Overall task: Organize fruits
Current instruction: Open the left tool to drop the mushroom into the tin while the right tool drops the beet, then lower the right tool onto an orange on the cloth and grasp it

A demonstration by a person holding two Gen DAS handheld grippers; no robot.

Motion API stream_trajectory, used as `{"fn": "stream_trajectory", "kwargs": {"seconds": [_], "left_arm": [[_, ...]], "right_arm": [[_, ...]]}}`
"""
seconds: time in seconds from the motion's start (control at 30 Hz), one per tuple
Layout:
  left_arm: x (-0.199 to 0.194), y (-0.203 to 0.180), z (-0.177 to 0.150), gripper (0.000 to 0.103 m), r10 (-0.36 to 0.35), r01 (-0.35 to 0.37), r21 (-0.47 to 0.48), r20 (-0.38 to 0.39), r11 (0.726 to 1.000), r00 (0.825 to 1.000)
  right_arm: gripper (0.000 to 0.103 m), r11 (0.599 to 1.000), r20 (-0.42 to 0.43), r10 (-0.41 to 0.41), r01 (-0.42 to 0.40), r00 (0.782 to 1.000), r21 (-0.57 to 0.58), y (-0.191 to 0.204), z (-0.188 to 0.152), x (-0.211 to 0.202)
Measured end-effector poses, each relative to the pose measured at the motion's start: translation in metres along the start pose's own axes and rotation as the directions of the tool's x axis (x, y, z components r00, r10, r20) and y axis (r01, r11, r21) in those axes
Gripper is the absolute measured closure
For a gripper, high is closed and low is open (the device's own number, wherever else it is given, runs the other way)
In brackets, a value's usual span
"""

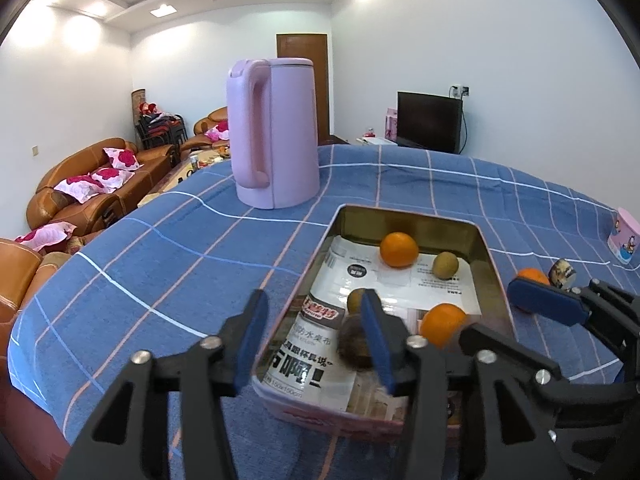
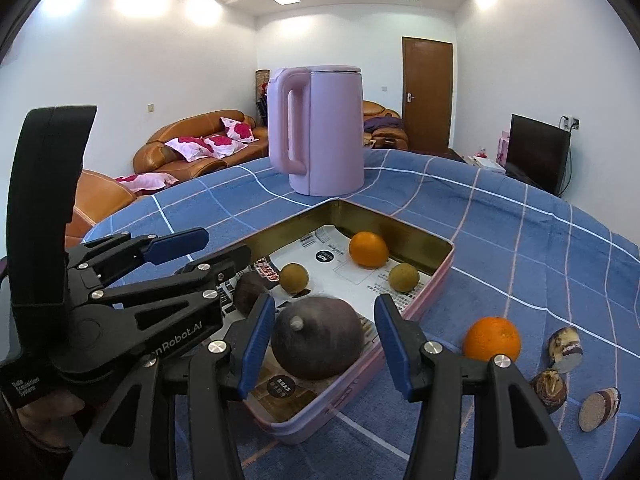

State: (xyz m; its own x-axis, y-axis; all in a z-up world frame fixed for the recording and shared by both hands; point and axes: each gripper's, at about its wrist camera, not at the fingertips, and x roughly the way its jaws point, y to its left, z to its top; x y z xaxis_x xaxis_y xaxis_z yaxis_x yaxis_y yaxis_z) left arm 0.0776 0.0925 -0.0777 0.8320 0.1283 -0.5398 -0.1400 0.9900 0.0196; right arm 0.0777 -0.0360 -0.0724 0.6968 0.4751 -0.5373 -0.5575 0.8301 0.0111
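Observation:
A pink tin tray (image 2: 436,276) lined with printed paper sits on the blue checked cloth. It holds an orange (image 2: 369,249), two small green-brown fruits (image 2: 294,277) (image 2: 404,277) and two dark purple fruits (image 2: 318,337) (image 2: 249,292). My right gripper (image 2: 325,346) is open, its pads either side of the large purple fruit without clamping it. My left gripper (image 1: 314,340) is open over the tray's (image 1: 316,252) near left corner, empty. In the left wrist view the tray's oranges (image 1: 399,249) (image 1: 444,323) show. Another orange (image 2: 492,338) lies on the cloth right of the tray.
A pink kettle (image 2: 320,132) (image 1: 276,136) stands behind the tray. Three brown cut pieces (image 2: 564,346) lie on the cloth at right. A pink cup (image 1: 624,240) stands at the far right edge. The table edge drops off at left toward sofas.

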Motion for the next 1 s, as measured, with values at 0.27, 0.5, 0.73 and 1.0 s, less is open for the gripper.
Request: {"fn": "stream_trajectory", "kwargs": {"seconds": [0.27, 0.5, 0.73, 1.0], "left_arm": [[-0.014, -0.001, 0.000, 0.026, 0.002, -0.001, -0.006, 0.054, 1.000, 0.999], [-0.014, -0.010, -0.002, 0.024, -0.016, 0.016, 0.000, 0.053, 1.000, 0.998], [-0.012, -0.017, -0.002, 0.024, -0.020, 0.020, 0.000, 0.039, 1.000, 0.999], [-0.013, -0.024, 0.007, 0.022, -0.018, 0.016, 0.023, 0.056, 1.000, 0.998]], "right_arm": [[0.041, 0.997, 0.068, -0.075, 0.075, 0.995, 0.003, -0.009, -0.006, -0.022], [0.041, 0.973, 0.039, -0.218, 0.215, 0.975, 0.078, -0.064, -0.020, -0.051], [0.040, 0.957, -0.013, -0.273, 0.272, 0.962, 0.103, -0.094, -0.028, -0.053], [0.040, 0.966, -0.104, -0.243, 0.250, 0.964, 0.059, -0.091, -0.006, -0.001]]}}
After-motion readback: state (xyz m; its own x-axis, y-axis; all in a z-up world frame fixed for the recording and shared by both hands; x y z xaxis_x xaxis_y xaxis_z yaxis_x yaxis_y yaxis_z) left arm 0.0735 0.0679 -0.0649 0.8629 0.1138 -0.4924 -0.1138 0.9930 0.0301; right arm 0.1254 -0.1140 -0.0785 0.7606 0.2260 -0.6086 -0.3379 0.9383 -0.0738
